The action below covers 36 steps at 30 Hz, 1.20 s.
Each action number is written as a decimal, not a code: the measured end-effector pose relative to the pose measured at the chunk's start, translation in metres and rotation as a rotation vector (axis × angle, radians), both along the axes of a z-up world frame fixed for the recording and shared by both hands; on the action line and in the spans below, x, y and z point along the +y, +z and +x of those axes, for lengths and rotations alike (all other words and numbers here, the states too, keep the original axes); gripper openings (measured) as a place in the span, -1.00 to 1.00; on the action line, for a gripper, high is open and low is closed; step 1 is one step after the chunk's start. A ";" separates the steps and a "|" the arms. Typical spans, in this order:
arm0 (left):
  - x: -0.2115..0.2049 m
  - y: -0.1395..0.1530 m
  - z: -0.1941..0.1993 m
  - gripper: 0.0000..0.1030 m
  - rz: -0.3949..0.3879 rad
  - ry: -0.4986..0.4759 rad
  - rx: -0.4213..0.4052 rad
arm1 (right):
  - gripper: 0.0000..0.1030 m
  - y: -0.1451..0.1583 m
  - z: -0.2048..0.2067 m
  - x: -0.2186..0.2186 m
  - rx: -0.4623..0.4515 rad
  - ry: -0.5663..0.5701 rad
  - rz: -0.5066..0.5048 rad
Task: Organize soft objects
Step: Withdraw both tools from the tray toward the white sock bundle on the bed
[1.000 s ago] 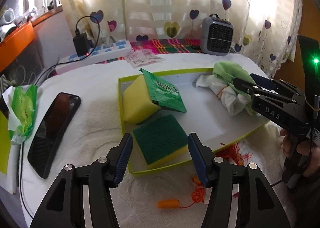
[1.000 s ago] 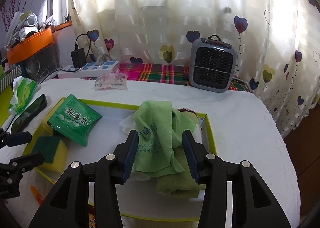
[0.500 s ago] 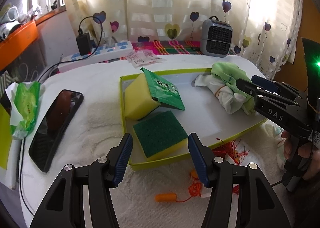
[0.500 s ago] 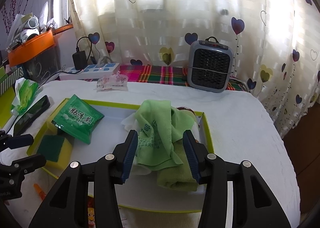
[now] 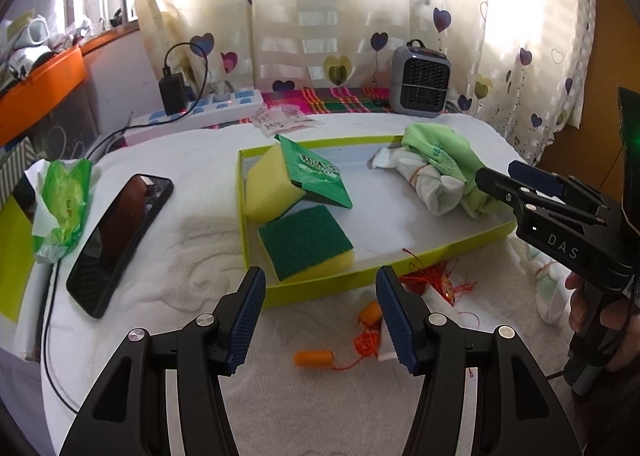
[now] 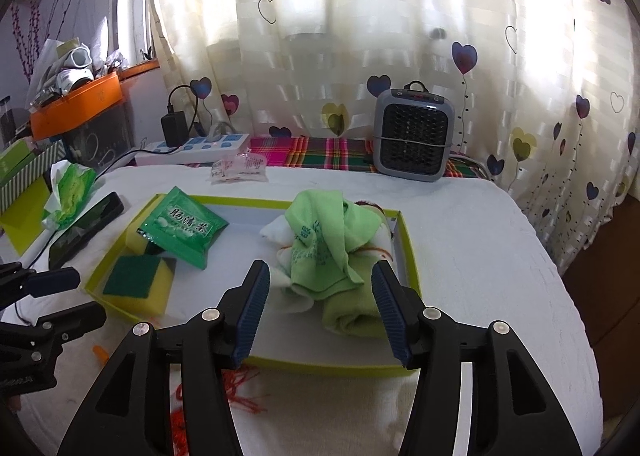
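Two grippers, left (image 5: 320, 320) and right (image 6: 320, 308), hover wide open and empty; the green towel (image 6: 332, 244), draped limp in the tray (image 6: 412, 256), looks light and floppy, best pinched at a bunched fold.

Green towel (image 6: 334, 240) in yellow-green tray (image 6: 409, 252)

"DAS" on right hand-held gripper (image 5: 520, 185), Chinese characters on green packet (image 6: 182, 225)
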State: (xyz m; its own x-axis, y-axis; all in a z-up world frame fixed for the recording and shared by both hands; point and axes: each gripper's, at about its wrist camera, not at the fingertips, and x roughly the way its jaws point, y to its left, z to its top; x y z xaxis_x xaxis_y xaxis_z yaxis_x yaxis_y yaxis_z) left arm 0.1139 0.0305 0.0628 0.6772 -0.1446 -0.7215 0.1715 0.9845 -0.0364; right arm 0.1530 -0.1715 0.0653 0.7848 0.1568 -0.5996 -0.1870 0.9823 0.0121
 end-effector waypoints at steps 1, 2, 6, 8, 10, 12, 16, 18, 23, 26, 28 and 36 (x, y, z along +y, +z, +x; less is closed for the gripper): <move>0.000 0.000 -0.002 0.11 -0.001 0.001 -0.002 | 0.06 0.000 -0.003 -0.001 0.002 0.002 0.007; 0.000 0.001 -0.004 0.11 -0.003 0.002 -0.005 | 0.06 0.000 -0.005 -0.001 0.004 0.002 0.012; -0.001 0.001 -0.011 0.11 -0.009 0.008 -0.008 | 0.06 -0.001 -0.013 -0.003 0.006 0.001 0.024; -0.001 0.000 -0.013 0.11 -0.015 0.005 -0.008 | 0.06 -0.002 -0.018 -0.004 0.007 0.002 0.031; -0.001 -0.001 -0.016 0.11 -0.018 0.008 -0.006 | 0.06 -0.004 -0.021 -0.004 0.014 0.002 0.036; -0.002 -0.003 -0.020 0.11 -0.022 0.011 -0.001 | 0.06 -0.005 -0.025 -0.005 0.022 0.008 0.046; -0.004 -0.009 -0.025 0.11 -0.020 0.017 0.007 | 0.06 -0.008 -0.033 -0.005 0.031 0.016 0.045; -0.006 -0.012 -0.028 0.11 -0.019 0.013 0.014 | 0.06 -0.009 -0.036 -0.007 0.037 0.018 0.047; -0.011 -0.015 -0.033 0.11 -0.010 0.004 0.019 | 0.06 -0.012 -0.046 -0.013 0.051 0.015 0.057; -0.013 -0.017 -0.036 0.11 -0.010 -0.001 0.023 | 0.06 -0.014 -0.051 -0.016 0.057 0.011 0.059; -0.014 -0.019 -0.037 0.11 -0.010 -0.004 0.027 | 0.06 -0.015 -0.054 -0.019 0.062 0.007 0.064; -0.015 -0.025 -0.039 0.11 -0.017 -0.002 0.040 | 0.06 -0.019 -0.065 -0.031 0.080 -0.015 0.074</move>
State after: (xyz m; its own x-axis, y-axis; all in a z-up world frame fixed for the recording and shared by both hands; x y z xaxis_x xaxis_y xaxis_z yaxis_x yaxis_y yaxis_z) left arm 0.0749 0.0155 0.0382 0.6476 -0.1584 -0.7454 0.1717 0.9833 -0.0597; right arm 0.0881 -0.2028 0.0465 0.7376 0.1919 -0.6474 -0.1683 0.9807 0.0991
